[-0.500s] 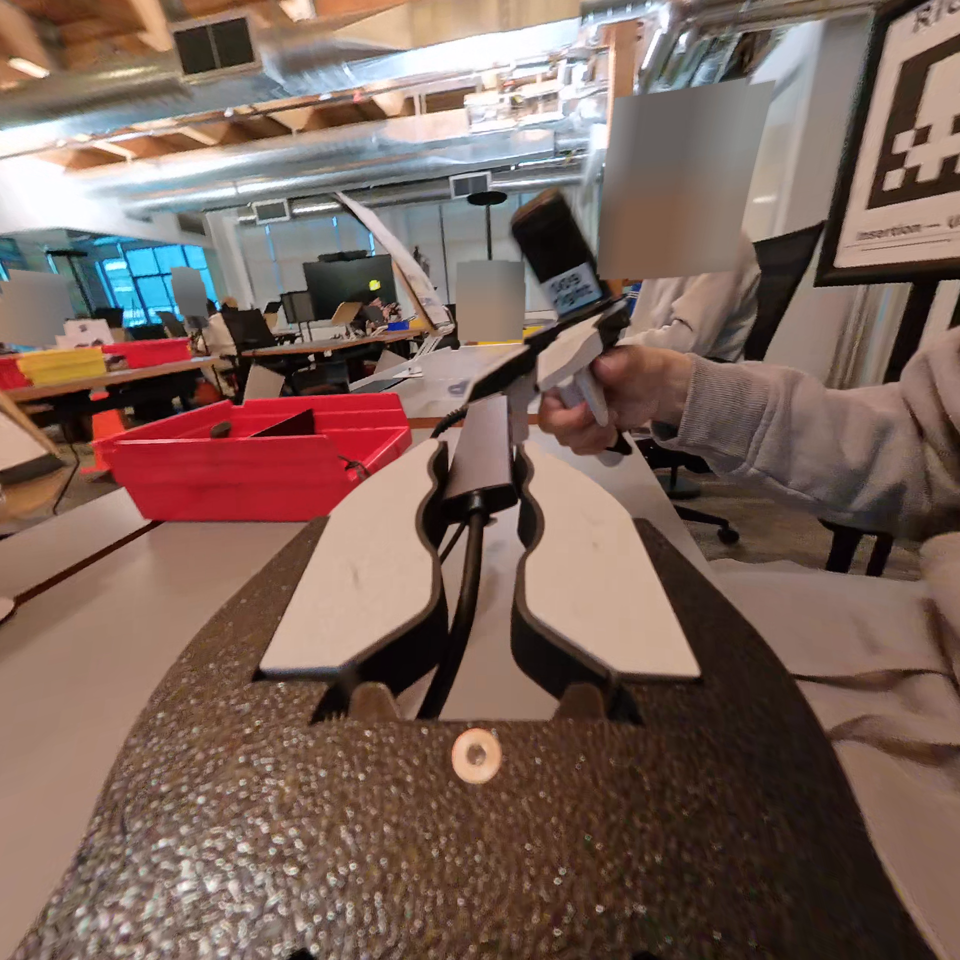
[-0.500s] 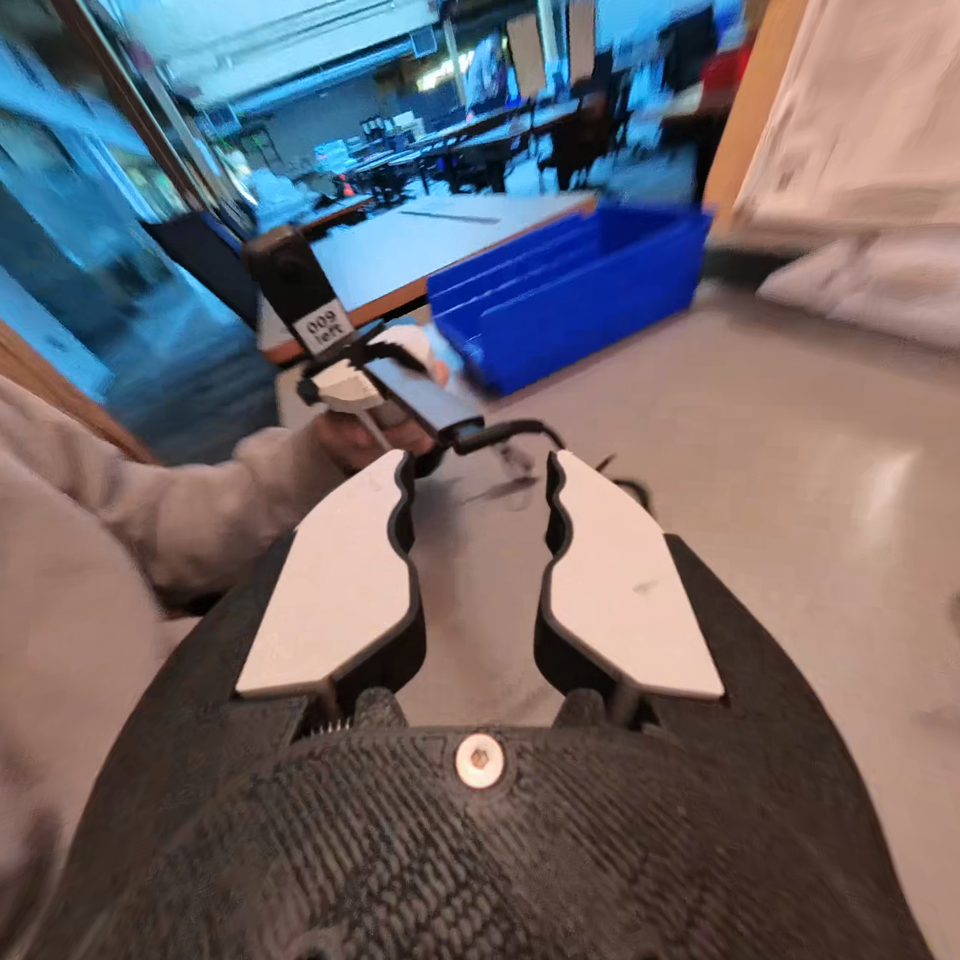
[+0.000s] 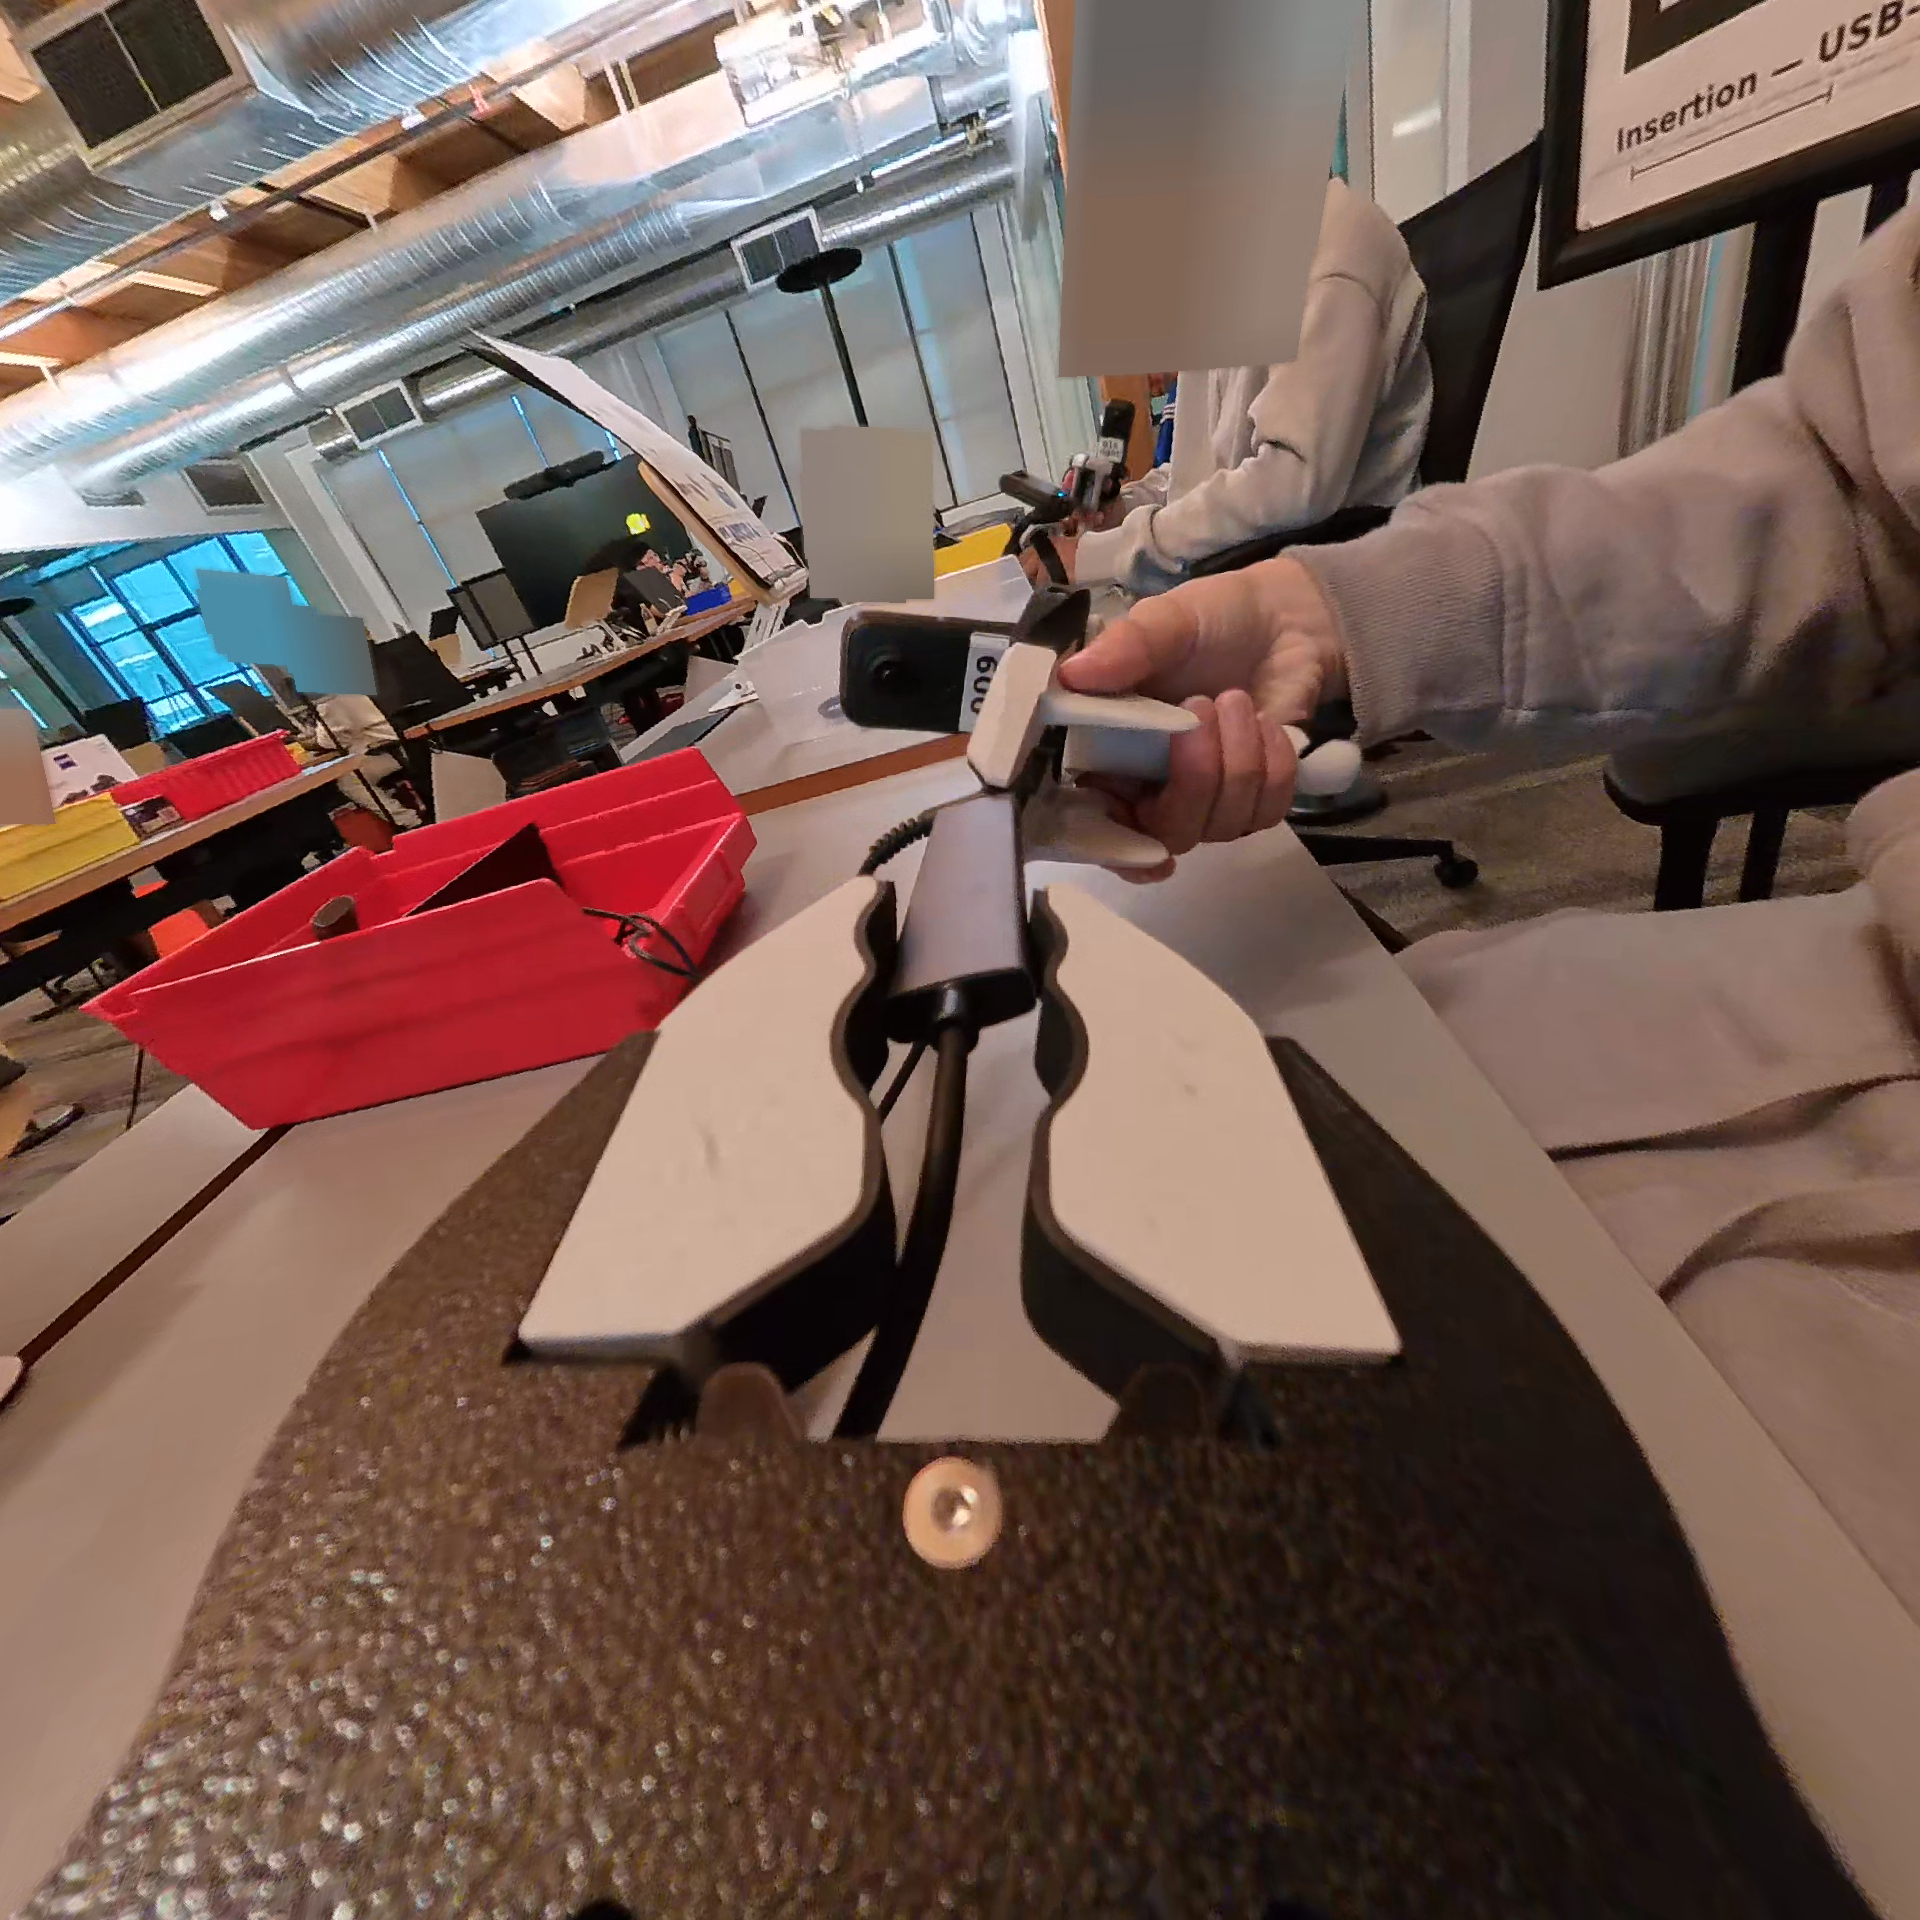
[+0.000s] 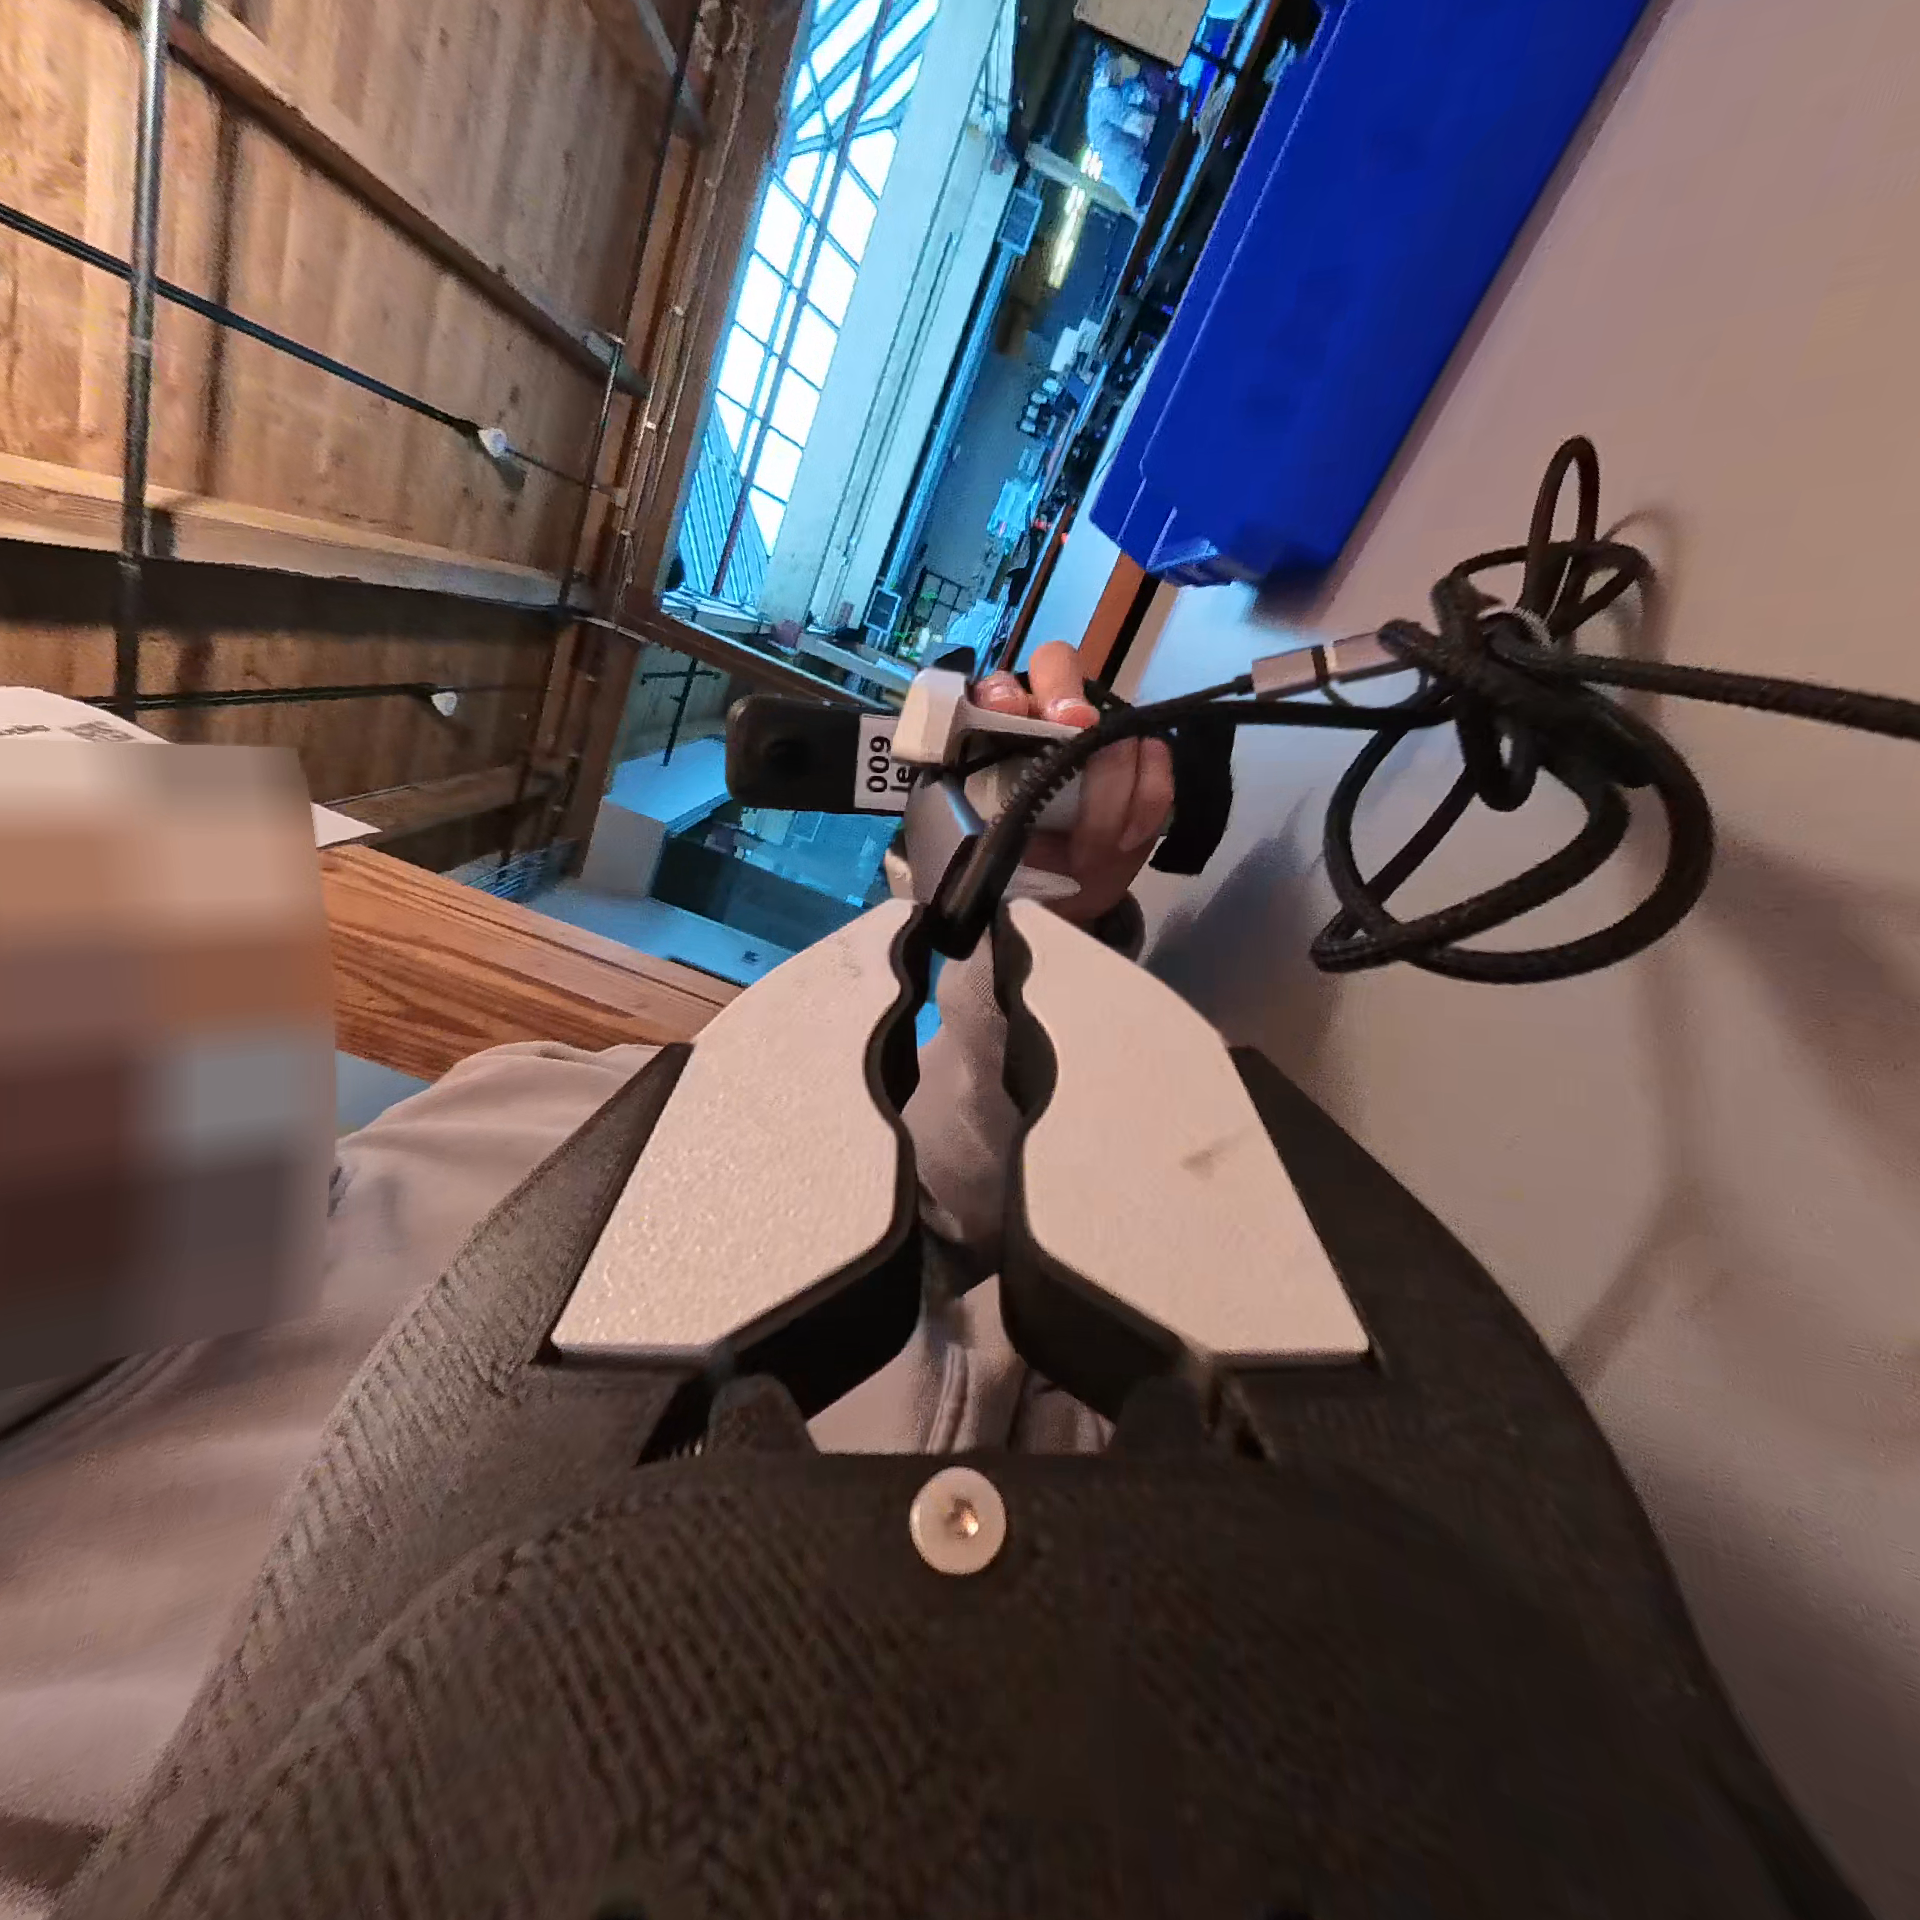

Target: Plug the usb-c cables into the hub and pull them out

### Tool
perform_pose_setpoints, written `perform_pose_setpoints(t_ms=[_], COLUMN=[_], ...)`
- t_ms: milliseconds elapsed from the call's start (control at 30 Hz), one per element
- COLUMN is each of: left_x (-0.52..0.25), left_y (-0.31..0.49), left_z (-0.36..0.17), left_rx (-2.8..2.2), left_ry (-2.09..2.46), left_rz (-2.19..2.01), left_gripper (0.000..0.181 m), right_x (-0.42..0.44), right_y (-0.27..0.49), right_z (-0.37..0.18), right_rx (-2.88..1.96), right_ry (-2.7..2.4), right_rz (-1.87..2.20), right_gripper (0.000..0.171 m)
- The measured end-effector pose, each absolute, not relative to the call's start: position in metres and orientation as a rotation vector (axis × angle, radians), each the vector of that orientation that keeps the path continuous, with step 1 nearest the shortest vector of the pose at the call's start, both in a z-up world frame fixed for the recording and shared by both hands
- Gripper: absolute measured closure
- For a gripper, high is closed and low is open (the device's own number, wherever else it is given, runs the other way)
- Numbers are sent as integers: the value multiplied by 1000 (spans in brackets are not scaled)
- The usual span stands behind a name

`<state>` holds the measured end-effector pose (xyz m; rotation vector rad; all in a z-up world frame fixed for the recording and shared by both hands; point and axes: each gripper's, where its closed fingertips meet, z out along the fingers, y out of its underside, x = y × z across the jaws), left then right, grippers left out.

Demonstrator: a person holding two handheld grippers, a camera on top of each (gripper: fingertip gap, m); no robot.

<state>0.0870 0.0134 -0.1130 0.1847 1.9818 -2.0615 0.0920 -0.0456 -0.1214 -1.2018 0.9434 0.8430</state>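
The left gripper [image 3: 961, 935] is closed on a dark grey hub [image 3: 968, 914], held above the pale desk [image 3: 312, 1195] with its black lead trailing back between the fingers. The right gripper [image 4: 961, 925] pinches the dark plug of a braided usb-c cable [image 4: 1023, 800] at its fingertips, close to the hub. The cable's remaining length lies knotted on the desk, to the right. A red bin [image 3: 416, 956] sits far left; a blue bin [image 4: 1351, 291] sits farther back.

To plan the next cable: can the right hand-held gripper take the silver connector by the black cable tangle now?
Probably not yet: the right hand-held gripper is shut on a black braided cable's plug. The silver connector lies uncovered beside the black cable tangle, so only that grip hinders.
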Motion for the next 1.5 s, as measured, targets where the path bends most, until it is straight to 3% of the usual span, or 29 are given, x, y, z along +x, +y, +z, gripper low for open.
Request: perform_pose_setpoints(t_ms=[333,733,1500], left_x=[87,99,101], left_y=[12,8,-1], left_z=[-120,-138,-146], left_rx=[198,-12,-54], left_ry=[2027,2183,2187], left_rz=[-2017,-1962,-1958], left_gripper=[158,158,158], right_x=[92,104,114], right_y=[-47,-52,-60], right_z=[-130,-122,-130], right_rx=[-1191,-1358,-1332], right_ry=[991,825,925], right_rz=[931,511,607], right_gripper=[161,161,161])
